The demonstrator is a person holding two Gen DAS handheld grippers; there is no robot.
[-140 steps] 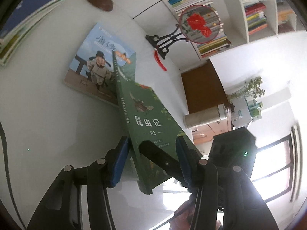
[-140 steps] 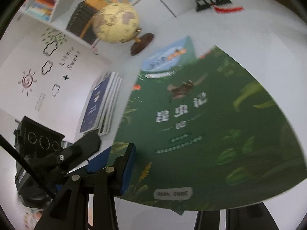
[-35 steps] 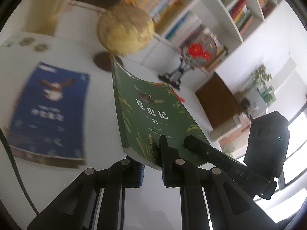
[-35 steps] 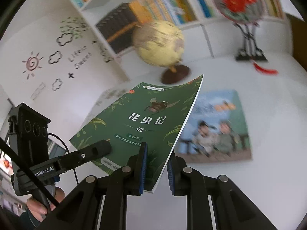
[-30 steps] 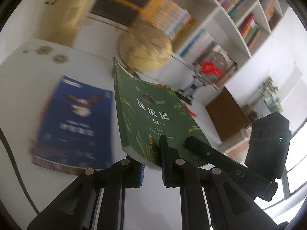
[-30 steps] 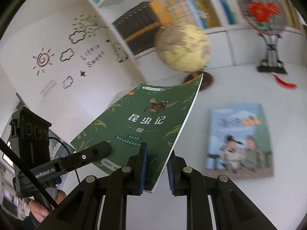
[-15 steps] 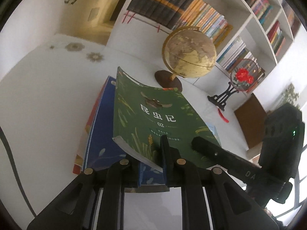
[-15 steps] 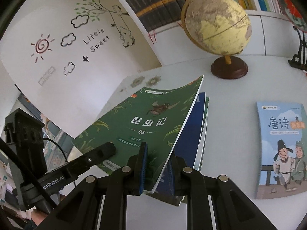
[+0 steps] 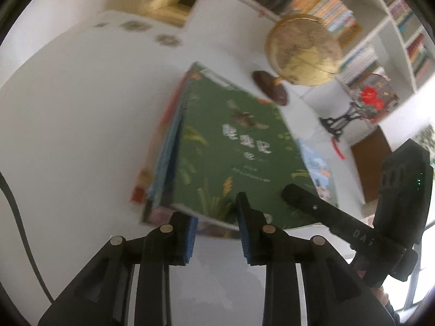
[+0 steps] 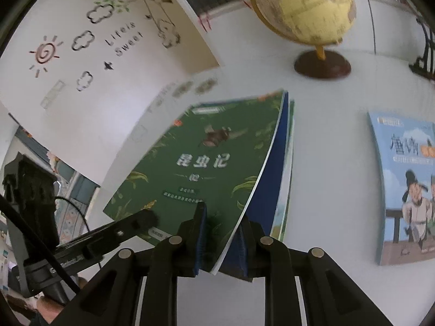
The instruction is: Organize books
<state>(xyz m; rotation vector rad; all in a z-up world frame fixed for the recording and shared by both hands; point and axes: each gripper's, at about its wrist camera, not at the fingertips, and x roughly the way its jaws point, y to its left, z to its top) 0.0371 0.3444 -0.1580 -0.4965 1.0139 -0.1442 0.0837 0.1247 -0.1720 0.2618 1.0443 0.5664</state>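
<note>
One green book [image 9: 231, 149] is being laid on top of a small pile of books [image 9: 160, 174], which sits in front of the globe [image 9: 304, 51] on the white tabletop [image 9: 68, 125]. It looks thin and light, and its soft cover bends, as can be seen from the curved right edge in the right wrist view. A bendy book like this is best held at its near edge, with one grip close to each corner, so it does not sag or flap.

The left hand-held gripper [image 9: 216, 231] has just been opening; the book's near edge is between its blue pads, but it is no longer squeezed. The right hand-held gripper [image 10: 221, 240] is clamped tight on the book's near right corner.

Another book, a light blue book [image 10: 407, 184], lies flat to the right of the pile, below the globe's brown foot.
</note>
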